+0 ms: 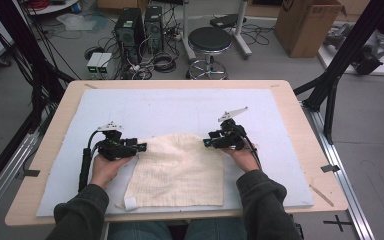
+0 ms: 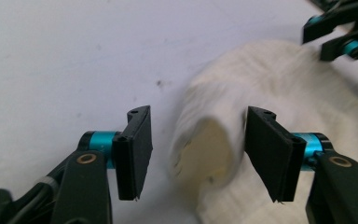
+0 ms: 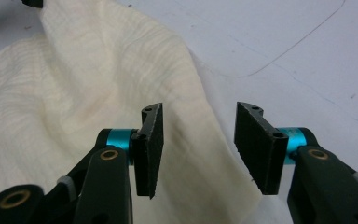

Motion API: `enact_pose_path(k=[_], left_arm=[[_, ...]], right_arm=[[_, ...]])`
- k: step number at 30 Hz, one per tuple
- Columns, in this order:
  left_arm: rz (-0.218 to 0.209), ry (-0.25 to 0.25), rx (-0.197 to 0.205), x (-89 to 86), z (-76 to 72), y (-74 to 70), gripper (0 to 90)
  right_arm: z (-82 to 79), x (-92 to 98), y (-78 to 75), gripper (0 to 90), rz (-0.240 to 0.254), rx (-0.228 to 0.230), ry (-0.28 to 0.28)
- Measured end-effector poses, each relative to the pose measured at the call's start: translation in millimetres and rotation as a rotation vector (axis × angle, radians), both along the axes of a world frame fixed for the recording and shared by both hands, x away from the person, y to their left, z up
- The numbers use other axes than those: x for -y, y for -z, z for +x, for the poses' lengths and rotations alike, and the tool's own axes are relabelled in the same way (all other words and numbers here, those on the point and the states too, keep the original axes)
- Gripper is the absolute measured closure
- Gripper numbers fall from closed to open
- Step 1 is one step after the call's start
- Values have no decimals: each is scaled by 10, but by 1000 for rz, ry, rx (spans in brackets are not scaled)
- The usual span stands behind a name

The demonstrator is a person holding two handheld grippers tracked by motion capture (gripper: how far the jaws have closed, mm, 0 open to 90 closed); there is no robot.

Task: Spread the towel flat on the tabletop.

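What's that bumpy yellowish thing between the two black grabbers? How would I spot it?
Look at the wooden table with the pale blue mat on top. On the near half of the mat, between the left gripper and the right gripper, lies a cream cloth. It is the mat's one soft, ribbed, rumpled thing, with a small white tag at its near left corner.

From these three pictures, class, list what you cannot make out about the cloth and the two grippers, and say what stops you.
- Cloth, left gripper view: the raised corner is blurred, so its weave and edge are unclear.
- White tag, high view: too small to read.
- Left gripper, high view: jaws too small to show the gap.
- Right gripper, right gripper view: the cloth's near edge is cut off by the bottom of the frame.
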State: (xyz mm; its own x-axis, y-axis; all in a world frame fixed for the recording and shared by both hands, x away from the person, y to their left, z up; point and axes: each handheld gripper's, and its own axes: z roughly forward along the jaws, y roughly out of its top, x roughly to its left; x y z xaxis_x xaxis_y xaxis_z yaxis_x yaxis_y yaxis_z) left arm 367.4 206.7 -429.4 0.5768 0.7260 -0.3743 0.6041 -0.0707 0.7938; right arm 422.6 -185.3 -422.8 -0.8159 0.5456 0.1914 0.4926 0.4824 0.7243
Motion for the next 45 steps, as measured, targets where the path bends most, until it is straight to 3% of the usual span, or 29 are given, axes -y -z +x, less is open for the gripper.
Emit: enact_pose_path(k=[3,5,7,8,9,12,15,17,19,22,25,27,31,35,38,42,45], left_arm=[[16,32,18,34,15,-48,691],[27,40,28,44,2,-74,831],[25,43,46,38,-20,-110,851],[29,44,49,29,-29,-136,854],[31,48,51,25,-30,-161,854],[3,60,101,14,-103,-319,854],[33,131,150,55,-282,-443,853],[92,186,162,111,-461,-449,849],[153,245,163,160,-655,-391,849],[223,326,129,195,-890,-240,846],[187,401,52,132,-996,-86,804],[139,435,23,53,-1014,-62,694],[59,410,39,-51,-1003,-162,589],[54,335,36,-31,-940,-175,590],[107,312,13,80,-926,-76,660],[203,345,7,216,-960,26,664],[222,349,16,249,-971,47,671]], right_arm=[[13,-57,52,761,-55,-16,-38],[-14,-80,38,828,-65,-18,-59],[-70,-82,-41,857,-61,30,-71],[-112,-58,-167,857,-53,61,-68],[-112,-58,-167,857,-53,61,-68],[-222,-25,-414,857,-46,129,-81],[-430,-11,-627,838,-48,195,-100],[-622,-13,-674,829,-56,222,-122],[-824,-42,-604,824,-91,229,-169],[-1075,-86,-368,830,-103,171,-231],[-1261,-130,-143,832,-131,122,-275],[-1343,-154,-29,830,-154,94,-296],[-1411,-167,73,810,-167,79,-311],[-1406,-168,73,777,-157,66,-316],[-1420,-176,45,724,-136,68,-328],[-1447,-145,-92,667,-115,115,-322],[-1405,-71,-205,674,-87,143,-284]])
